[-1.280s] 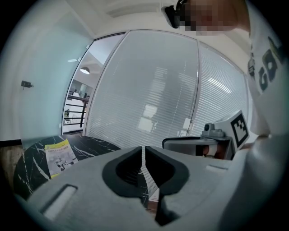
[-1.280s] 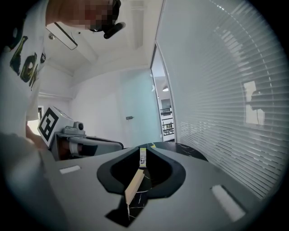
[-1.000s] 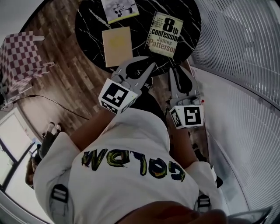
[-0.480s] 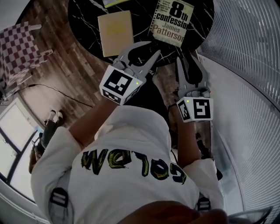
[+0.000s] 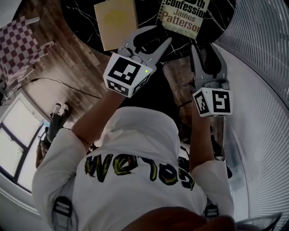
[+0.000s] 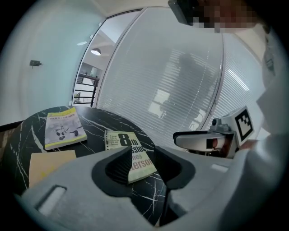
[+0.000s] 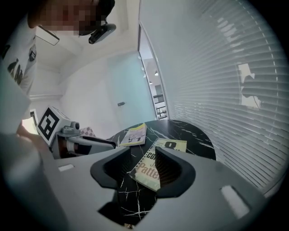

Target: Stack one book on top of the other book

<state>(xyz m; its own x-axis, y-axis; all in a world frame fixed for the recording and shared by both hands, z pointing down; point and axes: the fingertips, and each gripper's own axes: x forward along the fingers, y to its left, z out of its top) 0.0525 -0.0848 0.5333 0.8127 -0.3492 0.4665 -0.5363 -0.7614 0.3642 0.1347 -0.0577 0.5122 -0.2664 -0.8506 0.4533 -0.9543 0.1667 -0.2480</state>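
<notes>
- Left gripper (image 6: 143,166): jaws partly apart, have just been opening, nothing between the pads
- Right gripper (image 7: 144,169): jaws partly apart, have just been opening, nothing between the pads
- Patterson paperback (image 5: 183,13) and tan book (image 5: 115,22): flat on black marble table (image 5: 148,11), side by side, apart, unstacked
- Both grippers at the table's near edge, touching neither book

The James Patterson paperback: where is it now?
The Patterson paperback lies flat on the black marble table, top right of centre in the head view, ahead of the right gripper, with the yellow book to its left.
</notes>
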